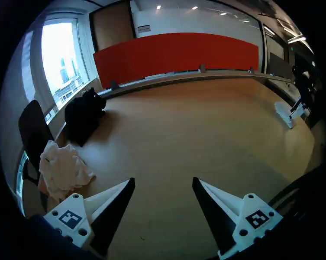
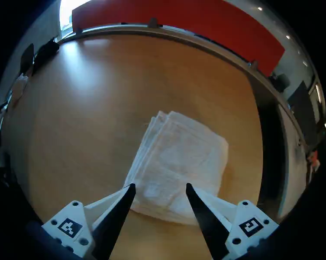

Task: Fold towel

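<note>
One towel [image 2: 180, 169], white and folded into a thick stack of layers, lies flat on the wooden table [image 2: 89, 108]. It is just in front of my right gripper [image 2: 160, 184], and in the right gripper view it sits nearer the table's right-hand edge than its left. Its long axis runs roughly away from me. The stepped edges of the layers show along its left side and at the far-left corner, while the right side is one smooth edge.

My right gripper stands partly open and holds nothing. Its two dark fingertips sit over the towel's near edge, one at the near-left corner and the other further in along that edge. From this angle I cannot tell whether they touch the cloth or hang just above it.

My left gripper [image 1: 163, 178] is spread wide with nothing between its fingers, over bare table. In the left gripper view a crumpled pale cloth [image 1: 63, 169] lies at the table's left edge, just beside my left finger. A black bag [image 1: 82, 115] sits on the table beyond it, near the window [image 1: 61, 65], and a dark chair [image 1: 33, 130] stands off the table's left edge. A red partition [image 1: 175, 54] runs along the table's far side
</note>
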Action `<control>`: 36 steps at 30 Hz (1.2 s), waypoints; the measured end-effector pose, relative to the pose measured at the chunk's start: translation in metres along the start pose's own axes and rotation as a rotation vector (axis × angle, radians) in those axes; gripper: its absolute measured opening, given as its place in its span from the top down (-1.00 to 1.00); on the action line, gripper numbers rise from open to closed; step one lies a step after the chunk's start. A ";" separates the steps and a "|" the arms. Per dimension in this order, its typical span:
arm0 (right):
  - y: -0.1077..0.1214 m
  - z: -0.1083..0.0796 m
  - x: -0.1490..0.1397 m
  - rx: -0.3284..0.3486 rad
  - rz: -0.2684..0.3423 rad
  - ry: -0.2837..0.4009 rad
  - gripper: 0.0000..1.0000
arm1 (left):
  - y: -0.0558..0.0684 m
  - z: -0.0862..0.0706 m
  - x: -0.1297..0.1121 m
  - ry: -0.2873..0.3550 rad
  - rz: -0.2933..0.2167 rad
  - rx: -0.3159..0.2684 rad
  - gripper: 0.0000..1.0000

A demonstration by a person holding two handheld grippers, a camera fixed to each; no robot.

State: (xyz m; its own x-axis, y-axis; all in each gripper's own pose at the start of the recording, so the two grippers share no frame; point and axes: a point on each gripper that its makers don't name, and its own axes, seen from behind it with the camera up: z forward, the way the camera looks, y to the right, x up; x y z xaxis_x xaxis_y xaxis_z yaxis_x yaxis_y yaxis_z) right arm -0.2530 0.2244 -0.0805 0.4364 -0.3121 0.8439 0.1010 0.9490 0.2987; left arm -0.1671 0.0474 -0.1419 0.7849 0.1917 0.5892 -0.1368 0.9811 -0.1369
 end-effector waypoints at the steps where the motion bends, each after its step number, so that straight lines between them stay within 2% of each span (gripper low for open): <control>1: -0.001 0.002 -0.002 0.002 0.000 -0.004 -0.80 | 0.000 0.000 0.000 0.000 0.001 0.001 -0.97; 12: -0.005 0.013 -0.017 0.007 -0.014 -0.038 -0.80 | -0.005 -0.004 -0.002 -0.006 0.003 0.010 -0.97; 30: -0.001 -0.003 0.002 -0.008 0.007 0.018 -0.80 | -0.006 -0.001 0.002 0.005 -0.016 0.011 -0.97; 36: -0.002 -0.006 0.012 -0.014 0.058 0.047 -0.80 | -0.008 0.000 0.002 0.007 -0.020 0.013 -0.97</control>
State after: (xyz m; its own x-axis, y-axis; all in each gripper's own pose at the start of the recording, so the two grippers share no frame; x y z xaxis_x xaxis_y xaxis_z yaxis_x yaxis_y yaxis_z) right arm -0.2428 0.2187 -0.0738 0.4837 -0.2547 0.8374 0.0865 0.9659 0.2439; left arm -0.1645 0.0398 -0.1402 0.7916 0.1717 0.5864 -0.1289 0.9850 -0.1145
